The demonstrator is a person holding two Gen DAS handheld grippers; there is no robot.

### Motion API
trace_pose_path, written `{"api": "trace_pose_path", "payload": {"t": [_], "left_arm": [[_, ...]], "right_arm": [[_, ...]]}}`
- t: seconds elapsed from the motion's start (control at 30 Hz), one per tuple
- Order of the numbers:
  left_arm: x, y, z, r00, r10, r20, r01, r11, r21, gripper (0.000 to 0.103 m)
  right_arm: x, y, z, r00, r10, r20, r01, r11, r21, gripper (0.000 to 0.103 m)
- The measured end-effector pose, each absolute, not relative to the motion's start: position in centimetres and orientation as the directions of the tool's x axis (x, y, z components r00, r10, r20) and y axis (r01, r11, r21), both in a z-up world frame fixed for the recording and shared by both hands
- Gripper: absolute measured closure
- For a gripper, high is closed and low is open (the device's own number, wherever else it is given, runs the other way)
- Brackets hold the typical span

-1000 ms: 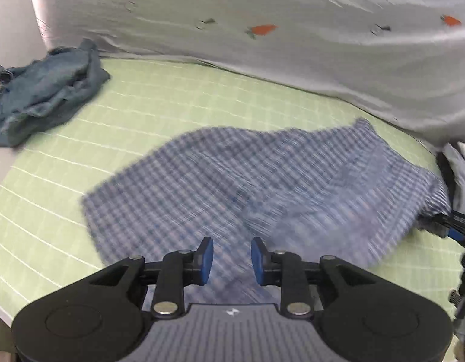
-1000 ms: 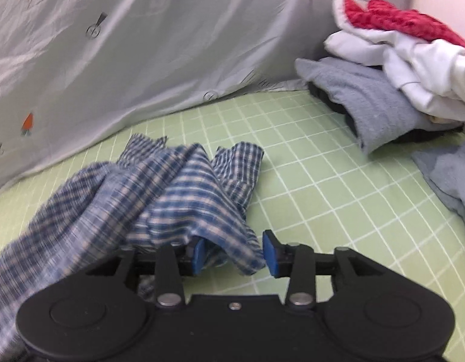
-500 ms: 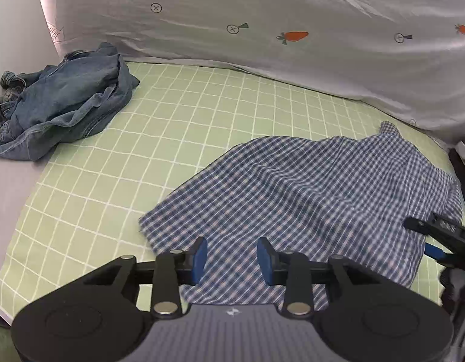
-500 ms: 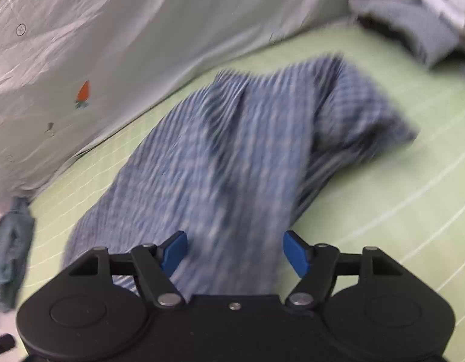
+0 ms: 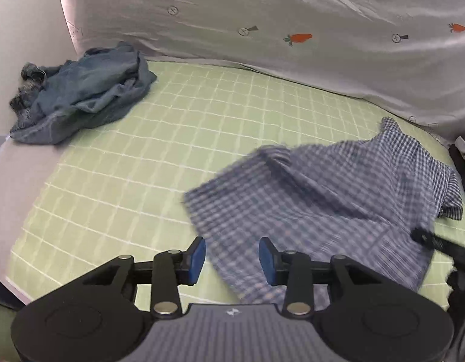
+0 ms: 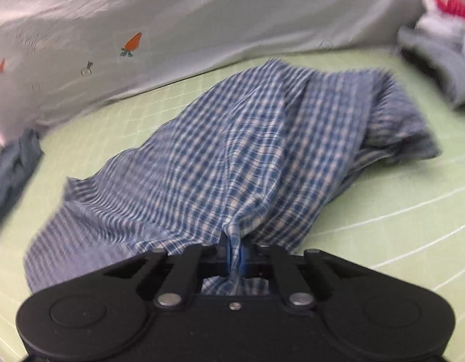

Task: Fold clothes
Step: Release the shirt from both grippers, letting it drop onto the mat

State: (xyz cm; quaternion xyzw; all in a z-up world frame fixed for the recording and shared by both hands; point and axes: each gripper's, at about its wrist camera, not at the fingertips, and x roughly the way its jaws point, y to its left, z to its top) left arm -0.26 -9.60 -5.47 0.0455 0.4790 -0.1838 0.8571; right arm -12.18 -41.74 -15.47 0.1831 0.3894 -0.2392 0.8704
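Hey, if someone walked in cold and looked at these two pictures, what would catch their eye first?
Most striking is the blue checked shirt sprawled across the green grid sheet, a bunch of its near edge pinched in the right claw, which has just closed on it. The left claw stands open over the shirt's near corner. A crumpled denim garment lies at the far left.

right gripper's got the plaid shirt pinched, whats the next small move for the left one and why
Probably close the left gripper on the plaid shirt edge lying between its open fingers. The right gripper is already shut on a bunched fold, so a second hold would let both spread it flat.
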Motion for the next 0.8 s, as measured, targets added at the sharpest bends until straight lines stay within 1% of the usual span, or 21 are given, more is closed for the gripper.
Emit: {"api": "trace_pose_path", "payload": {"t": [0.13,0.23,0.27,0.33,0.4,0.47,0.53,0.57,0.6,0.63,0.7,0.73,0.77,0.8], "left_arm": [[-2.1,-12.7,-6.1,0.448,-0.281,-0.849,0.355,0.927,-0.12,0.062],[-4.0,-14.8,-5.9,0.434,-0.312,-0.845,0.383,0.913,-0.14,0.06],[-4.6,-15.5,-6.0,0.431,-0.318,-0.845,0.391,0.909,-0.143,0.059],[-5.5,-16.7,-6.3,0.421,-0.323,-0.848,0.4,0.905,-0.146,0.058],[-6.0,-18.0,-6.7,0.406,-0.327,-0.854,0.404,0.902,-0.153,0.058],[-6.1,-19.3,-6.9,0.399,-0.335,-0.854,0.412,0.897,-0.16,0.058],[-6.3,-20.5,-7.1,0.402,-0.338,-0.851,0.429,0.891,-0.151,0.058],[-6.3,-21.2,-7.1,0.404,-0.339,-0.85,0.438,0.887,-0.145,0.057],[-6.1,-21.7,-7.1,0.404,-0.34,-0.849,0.448,0.883,-0.14,0.057],[-5.8,-22.2,-7.1,0.403,-0.341,-0.849,0.455,0.88,-0.138,0.057],[-5.0,-23.1,-7.1,0.401,-0.343,-0.849,0.467,0.874,-0.133,0.057],[-4.4,-23.6,-7.0,0.4,-0.344,-0.85,0.475,0.871,-0.13,0.056],[-3.8,-24.2,-6.9,0.399,-0.344,-0.85,0.482,0.867,-0.125,0.056],[-3.0,-24.8,-6.8,0.398,-0.345,-0.85,0.491,0.863,-0.12,0.056]], "right_arm": [[-17.1,-46.0,-16.0,0.508,-0.369,-0.778,0.622,0.782,0.036,0.098],[-19.8,-49.2,-16.5,0.437,-0.44,-0.785,0.639,0.766,-0.074,0.098],[-20.5,-50.2,-16.7,0.415,-0.46,-0.785,0.64,0.761,-0.108,0.097],[-21.7,-51.8,-16.8,0.392,-0.476,-0.787,0.649,0.749,-0.13,0.092],[-22.8,-53.2,-16.4,0.4,-0.468,-0.788,0.68,0.728,-0.087,0.071],[-23.4,-54.0,-16.0,0.431,-0.45,-0.782,0.7,0.714,-0.025,0.061],[-23.5,-54.3,-15.7,0.465,-0.438,-0.77,0.695,0.719,0.01,0.059],[-23.4,-54.4,-15.4,0.483,-0.435,-0.76,0.69,0.723,0.025,0.055],[-23.3,-54.5,-15.1,0.502,-0.434,-0.748,0.687,0.726,0.04,0.045],[-23.3,-54.6,-14.7,0.521,-0.432,-0.736,0.682,0.729,0.055,0.04],[-23.0,-55.1,-14.1,0.558,-0.428,-0.711,0.674,0.733,0.088,0.022],[-22.8,-55.2,-13.7,0.58,-0.424,-0.696,0.668,0.737,0.107,0.018],[-22.2,-55.3,-13.2,0.598,-0.425,-0.68,0.66,0.742,0.116,0.009],[-21.3,-55.5,-12.9,0.609,-0.432,-0.665,0.653,0.749,0.112,0.003]]}}
